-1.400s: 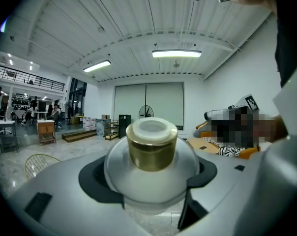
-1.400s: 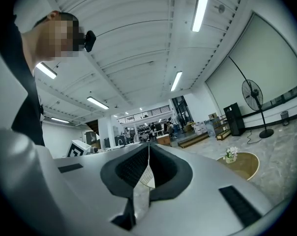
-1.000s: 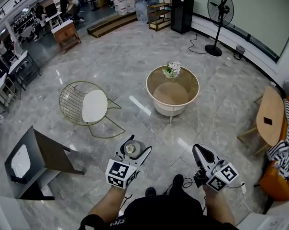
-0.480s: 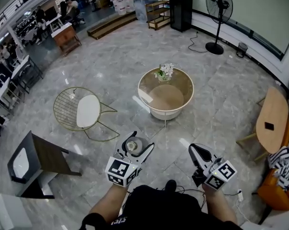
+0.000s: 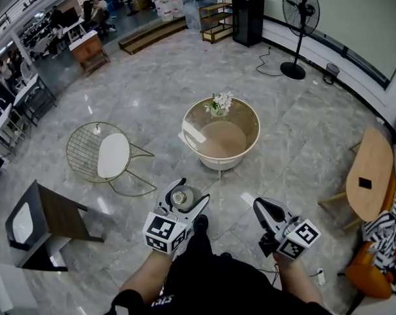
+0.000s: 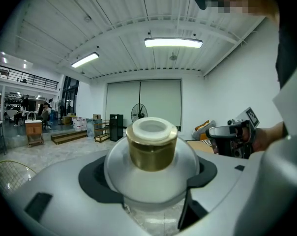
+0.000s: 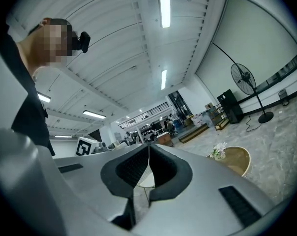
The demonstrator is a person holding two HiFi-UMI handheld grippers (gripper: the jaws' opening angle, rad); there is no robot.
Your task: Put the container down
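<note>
My left gripper (image 5: 183,199) is shut on a small clear glass container (image 5: 179,199) with a gold collar and white cap. The left gripper view shows the container (image 6: 152,151) upright between the jaws, filling the middle of the frame. My right gripper (image 5: 263,209) is held beside it at the right, shut with nothing in it; its two dark pads (image 7: 161,163) meet at the tips. Both are carried above the grey marble floor. Ahead stands a round glass-topped table (image 5: 249,118) bearing a small pot of white flowers (image 5: 218,104).
A gold wire chair (image 5: 99,156) with a white seat stands to the left, a dark side table (image 5: 44,218) at the lower left. A wooden table (image 5: 366,176) and orange seat lie to the right. A standing fan (image 5: 301,12) and black cabinet are at the back.
The person has walked forward: the round table and wire chair have shifted left and nearer in the head view. Both grippers keep their hold and pose.
</note>
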